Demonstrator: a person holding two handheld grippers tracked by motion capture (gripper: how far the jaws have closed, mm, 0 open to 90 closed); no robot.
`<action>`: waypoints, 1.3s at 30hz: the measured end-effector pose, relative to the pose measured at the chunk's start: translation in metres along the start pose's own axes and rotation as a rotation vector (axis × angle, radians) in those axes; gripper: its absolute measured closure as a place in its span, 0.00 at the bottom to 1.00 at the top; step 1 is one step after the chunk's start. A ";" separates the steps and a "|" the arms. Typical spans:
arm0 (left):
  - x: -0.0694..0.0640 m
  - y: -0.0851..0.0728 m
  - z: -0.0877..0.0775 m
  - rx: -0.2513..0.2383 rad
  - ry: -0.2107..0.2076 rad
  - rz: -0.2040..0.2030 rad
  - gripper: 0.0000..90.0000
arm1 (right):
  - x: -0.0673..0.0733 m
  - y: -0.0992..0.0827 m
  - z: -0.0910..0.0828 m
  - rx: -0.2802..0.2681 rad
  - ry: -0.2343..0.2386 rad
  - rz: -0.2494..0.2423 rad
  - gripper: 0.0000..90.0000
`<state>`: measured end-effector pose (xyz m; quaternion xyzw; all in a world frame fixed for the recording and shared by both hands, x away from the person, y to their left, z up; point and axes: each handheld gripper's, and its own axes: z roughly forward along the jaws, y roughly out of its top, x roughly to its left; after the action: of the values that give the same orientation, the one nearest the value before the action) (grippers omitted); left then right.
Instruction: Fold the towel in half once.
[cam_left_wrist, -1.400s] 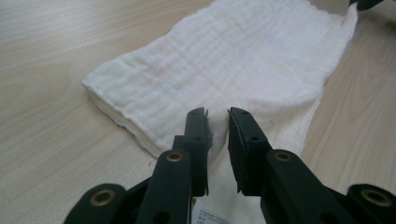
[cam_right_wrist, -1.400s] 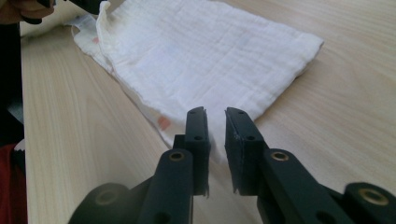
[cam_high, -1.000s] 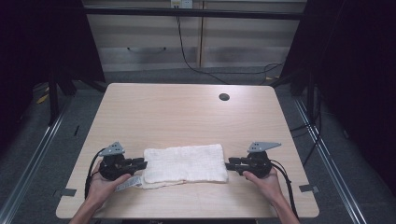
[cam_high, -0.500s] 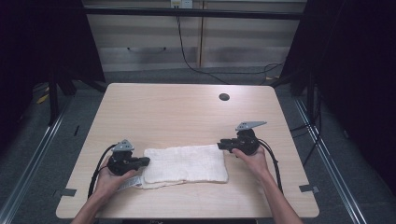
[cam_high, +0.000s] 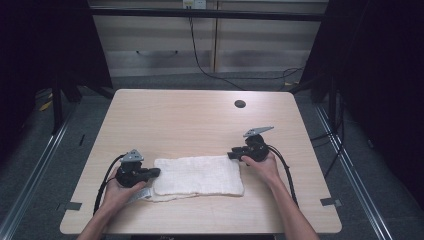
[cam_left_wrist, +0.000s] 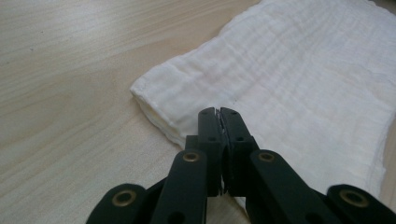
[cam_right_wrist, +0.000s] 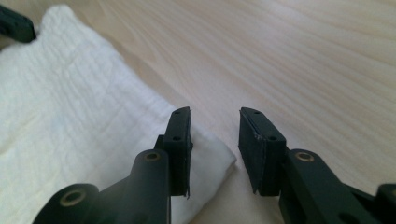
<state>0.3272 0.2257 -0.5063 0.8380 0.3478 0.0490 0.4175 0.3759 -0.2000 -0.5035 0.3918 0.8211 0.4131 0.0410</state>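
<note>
1. Landmark: one folded white cloth (cam_high: 197, 176) lies on the wooden table (cam_high: 190, 120), on the side nearest me and slightly toward my left. All positions below are given relative to this cloth.
2. Cloth axis: its long axis runs from my left to my right, parallel to the near table edge. Each short end faces one of my tools.
3. Left gripper (cam_high: 152, 172): it sits at the cloth's left short end, pointing along the long axis. In the left gripper view, the jaws are pressed together over the cloth's edge (cam_left_wrist: 187, 123). The tips meet right at the fabric, and I judge that they pinch a layer of it, though the pinched part itself is hidden under the jaws.
4. Right gripper (cam_right_wrist: 214, 140): it sits at the cloth's far right corner (cam_right_wrist: 219, 156), with jaws spread. They have just been opening, with nothing gripped. One jaw stands over the corner; the other stands over bare table just beside it.
5. Deciding relation: the corner lies slightly to one side of the gap between the right jaws. I judge that I must shift the right gripper toward the cloth before closing.
6. Nearer hand: both are at the cloth; the left is already clamped there.
7. Count: one cloth, two grippers, one table, one dark round hole (cam_high: 240, 104) in the table well beyond the cloth.
</note>
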 end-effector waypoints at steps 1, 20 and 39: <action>0.000 0.000 0.000 -0.002 -0.002 -0.004 0.97 | 0.001 -0.001 0.001 0.008 -0.002 -0.011 0.72; 0.003 0.013 -0.006 -0.016 0.031 0.023 0.76 | 0.006 -0.010 0.000 0.012 0.002 -0.021 0.97; 0.033 0.023 0.014 0.003 0.083 -0.007 0.69 | 0.005 -0.011 0.000 0.001 0.005 -0.020 0.97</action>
<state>0.3701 0.2275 -0.5053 0.8346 0.3677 0.0820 0.4018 0.3658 -0.2004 -0.5106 0.3825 0.8253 0.4133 0.0427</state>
